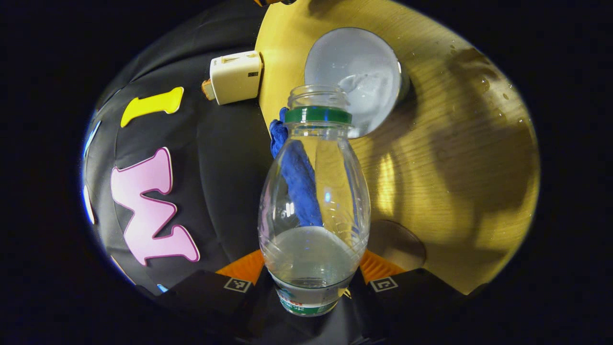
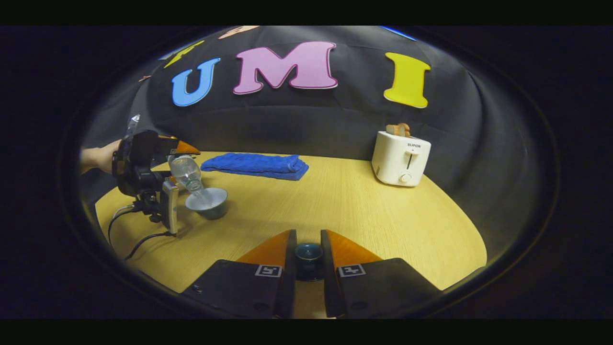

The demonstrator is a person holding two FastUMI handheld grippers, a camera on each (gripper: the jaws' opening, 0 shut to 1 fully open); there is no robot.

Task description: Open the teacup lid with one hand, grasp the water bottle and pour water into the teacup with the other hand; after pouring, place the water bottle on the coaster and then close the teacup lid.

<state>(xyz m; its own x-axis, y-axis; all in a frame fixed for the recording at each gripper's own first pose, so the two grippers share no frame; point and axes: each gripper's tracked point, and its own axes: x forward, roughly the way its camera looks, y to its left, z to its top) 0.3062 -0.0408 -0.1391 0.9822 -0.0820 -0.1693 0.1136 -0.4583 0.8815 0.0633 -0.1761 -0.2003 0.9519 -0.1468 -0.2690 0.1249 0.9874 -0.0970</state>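
Clear water bottle (image 1: 313, 201) sits clamped in the left tool (image 1: 311, 287), tipped mouth-first over the teacup (image 1: 357, 79) on the tabletop (image 1: 459, 158). Right tool (image 2: 309, 256) grips the lid (image 2: 309, 253).

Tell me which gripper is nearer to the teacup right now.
Left. The left gripper holds the water bottle tipped over the teacup, right above it. The right gripper sits well away across the table, clamping the lid.

A folded blue towel (image 2: 255, 166) lay at the wooden surface's (image 2: 335, 211) back edge; a white toaster (image 2: 401, 158) stood well apart from it.
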